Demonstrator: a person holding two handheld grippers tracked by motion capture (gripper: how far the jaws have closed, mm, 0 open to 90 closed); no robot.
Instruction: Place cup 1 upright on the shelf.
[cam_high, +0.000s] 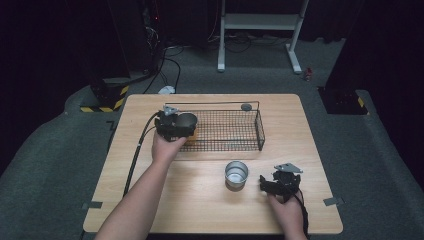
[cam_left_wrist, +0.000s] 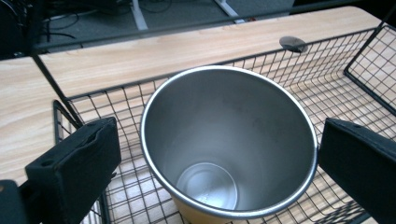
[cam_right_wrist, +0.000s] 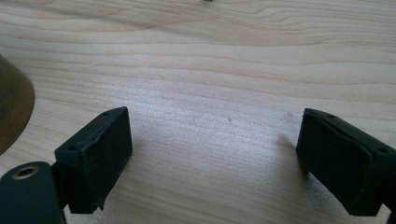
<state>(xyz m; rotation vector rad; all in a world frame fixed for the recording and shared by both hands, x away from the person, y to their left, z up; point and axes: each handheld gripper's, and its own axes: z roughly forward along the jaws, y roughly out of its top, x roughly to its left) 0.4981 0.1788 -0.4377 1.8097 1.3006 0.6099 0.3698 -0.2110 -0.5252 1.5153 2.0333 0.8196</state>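
At basket's (cam_high: 252, 131) left end: left gripper (cam_high: 176, 125) spread wide, pads clear of steel cup (cam_left_wrist: 229, 144) standing upright inside. Release step looks finished. Right gripper (cam_high: 280, 184) spread, empty, on surface (cam_high: 200, 200) beside second cup (cam_high: 236, 174). Next: grasp second cup, carry to basket.

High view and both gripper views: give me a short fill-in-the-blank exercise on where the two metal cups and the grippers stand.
1. The metal cup between the left gripper fingers stands inside the wire ____.
2. Those fingers stand ____, clear of its rim.
3. The second cup stands on the bare ____, in front of the wire basket.
4. Between the right gripper fingers there is only bare ____.

Missing words: basket; open; table; wood
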